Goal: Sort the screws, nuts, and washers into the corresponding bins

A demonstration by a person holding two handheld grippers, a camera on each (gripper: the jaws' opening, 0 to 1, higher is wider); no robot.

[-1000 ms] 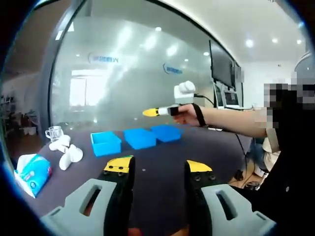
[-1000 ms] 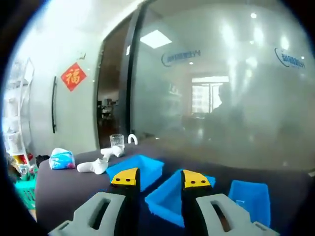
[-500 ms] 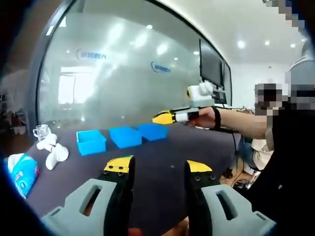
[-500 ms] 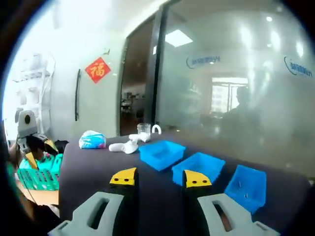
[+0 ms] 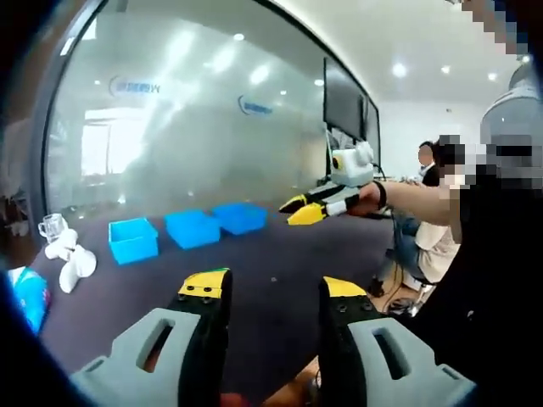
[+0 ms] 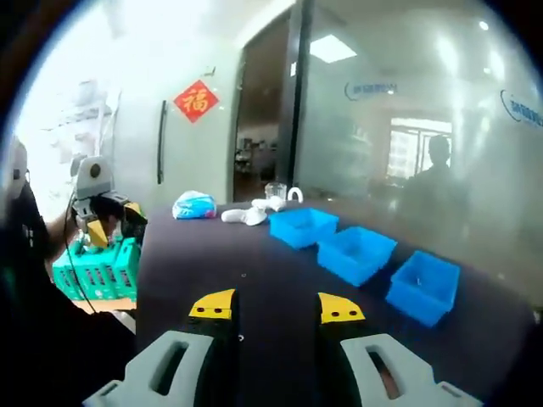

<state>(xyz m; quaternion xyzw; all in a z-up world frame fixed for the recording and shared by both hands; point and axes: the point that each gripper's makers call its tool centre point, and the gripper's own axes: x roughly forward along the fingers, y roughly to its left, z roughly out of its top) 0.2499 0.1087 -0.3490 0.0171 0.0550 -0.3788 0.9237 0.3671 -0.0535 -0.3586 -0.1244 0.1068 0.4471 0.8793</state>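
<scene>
Both my claws hang spread and empty over the dark desk (image 6: 204,254), my left claw (image 5: 270,292) facing my right claw (image 5: 304,209) across it. Three blue bins (image 6: 355,252) sit in a row along the far side near the glass wall (image 5: 170,127), apart from both. Beside the row lie white objects (image 5: 69,261), a glass cup (image 6: 275,190) and a blue tissue pack (image 6: 194,204); tiny specks on the desk (image 5: 273,277) may be hardware, too small to tell.

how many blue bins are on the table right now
3 blue bins, in a row on the dark table: the nearest bin to the cup, the middle bin, and the far bin. None appear hidden.
</scene>
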